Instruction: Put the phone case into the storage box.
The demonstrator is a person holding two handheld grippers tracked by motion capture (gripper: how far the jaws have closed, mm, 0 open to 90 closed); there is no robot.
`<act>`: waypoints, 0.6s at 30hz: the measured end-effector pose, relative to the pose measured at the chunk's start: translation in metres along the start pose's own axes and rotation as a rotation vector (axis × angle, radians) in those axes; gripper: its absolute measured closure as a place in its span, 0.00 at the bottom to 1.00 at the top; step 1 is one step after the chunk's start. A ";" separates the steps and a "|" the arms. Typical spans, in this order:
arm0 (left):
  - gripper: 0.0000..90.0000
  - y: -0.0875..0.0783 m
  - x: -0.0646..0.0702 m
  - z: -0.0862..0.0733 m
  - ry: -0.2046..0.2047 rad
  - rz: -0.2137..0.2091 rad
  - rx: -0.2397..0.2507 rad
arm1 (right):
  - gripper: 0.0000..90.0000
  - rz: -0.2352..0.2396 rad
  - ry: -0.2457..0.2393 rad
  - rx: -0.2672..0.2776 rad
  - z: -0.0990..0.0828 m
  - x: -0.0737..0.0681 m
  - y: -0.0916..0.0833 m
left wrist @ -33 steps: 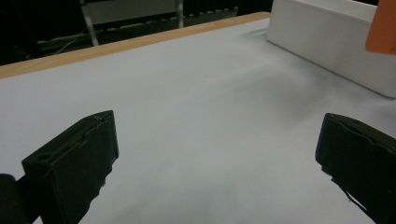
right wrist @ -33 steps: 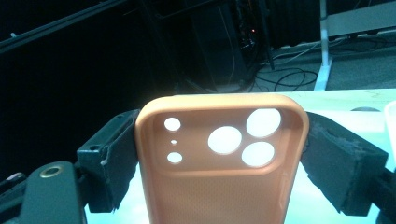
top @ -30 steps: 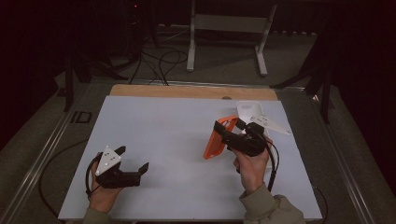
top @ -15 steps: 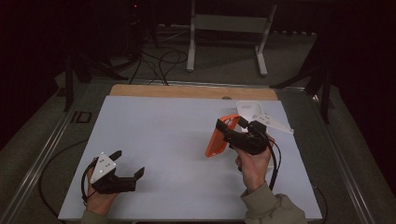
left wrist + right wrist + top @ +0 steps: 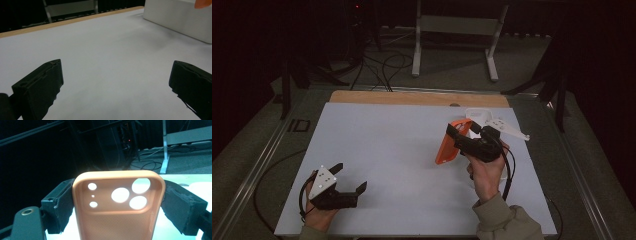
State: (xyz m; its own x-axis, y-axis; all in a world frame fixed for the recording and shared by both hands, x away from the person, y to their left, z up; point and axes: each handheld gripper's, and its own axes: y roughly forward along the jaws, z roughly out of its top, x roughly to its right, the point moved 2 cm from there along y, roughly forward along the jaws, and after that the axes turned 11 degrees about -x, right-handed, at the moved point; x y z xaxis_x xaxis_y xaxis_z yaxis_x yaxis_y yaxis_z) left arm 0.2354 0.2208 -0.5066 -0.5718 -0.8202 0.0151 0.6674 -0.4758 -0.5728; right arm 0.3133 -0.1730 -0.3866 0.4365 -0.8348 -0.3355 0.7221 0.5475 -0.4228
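Two tools sit over a white counter. The right tool is clenched on an orange phone case, its jaws pressing the case's two long sides. In the right gripper view the case stands upright between the padded jaws, its inner face toward the camera and its camera cutouts near the top. From above, the case is held tilted above the right half of the counter, just in front of a white box by the far edge. The left tool rests near the counter's front left corner, released, jaws spread wide with nothing between them. In the left gripper view, bare counter surface lies between its jaws, with the white box farther off at upper right.
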 end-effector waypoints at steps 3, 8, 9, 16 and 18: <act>0.00 0.000 0.000 0.000 -0.001 0.002 -0.001 | 0.18 -0.010 -0.005 0.004 0.003 0.002 0.000; 0.00 0.000 0.001 0.000 -0.002 0.003 -0.001 | 0.18 -0.021 -0.009 0.007 0.006 0.004 -0.001; 0.00 0.000 0.001 0.000 -0.002 0.005 -0.001 | 0.18 -0.022 -0.007 0.008 0.007 0.004 -0.001; 0.00 0.000 0.000 -0.001 -0.004 0.010 -0.002 | 0.18 -0.037 -0.017 0.011 0.012 0.006 -0.001; 0.00 0.000 0.001 -0.001 -0.004 0.011 -0.002 | 0.18 -0.043 -0.019 0.012 0.013 0.007 -0.001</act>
State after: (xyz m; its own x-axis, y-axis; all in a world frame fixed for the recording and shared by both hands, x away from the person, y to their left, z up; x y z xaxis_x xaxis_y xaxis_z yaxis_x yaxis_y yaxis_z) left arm 0.2348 0.2206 -0.5072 -0.5623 -0.8269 0.0122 0.6727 -0.4659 -0.5747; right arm 0.3228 -0.1798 -0.3775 0.4150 -0.8585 -0.3012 0.7467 0.5105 -0.4264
